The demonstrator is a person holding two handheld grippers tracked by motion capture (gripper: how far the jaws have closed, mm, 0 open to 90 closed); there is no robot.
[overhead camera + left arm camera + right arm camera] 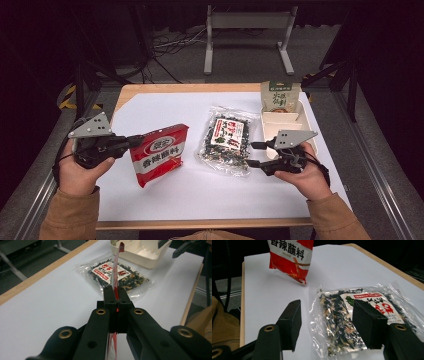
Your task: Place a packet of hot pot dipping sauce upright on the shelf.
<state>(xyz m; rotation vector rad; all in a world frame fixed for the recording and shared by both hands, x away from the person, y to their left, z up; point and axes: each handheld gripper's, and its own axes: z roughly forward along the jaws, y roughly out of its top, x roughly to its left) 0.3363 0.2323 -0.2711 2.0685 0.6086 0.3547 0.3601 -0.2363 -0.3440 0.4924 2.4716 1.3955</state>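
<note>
High view shows the clear packet of dark dried bits (227, 140) lying flat mid-table, between your two grippers and just beside the cream tray (287, 122), with the white table cover (165, 200) bare in front of it. That tray has several compartments, and a green and beige pouch (280, 96) stands upright in its far end. Your left gripper (137, 141) has its jaws pressed together on the left edge of the red snack bag (160, 154), holding it upright and off the table, well left of the tray. Your right gripper (253, 154) rests low with jaws spread, aimed at the clear packet's right edge.
</note>
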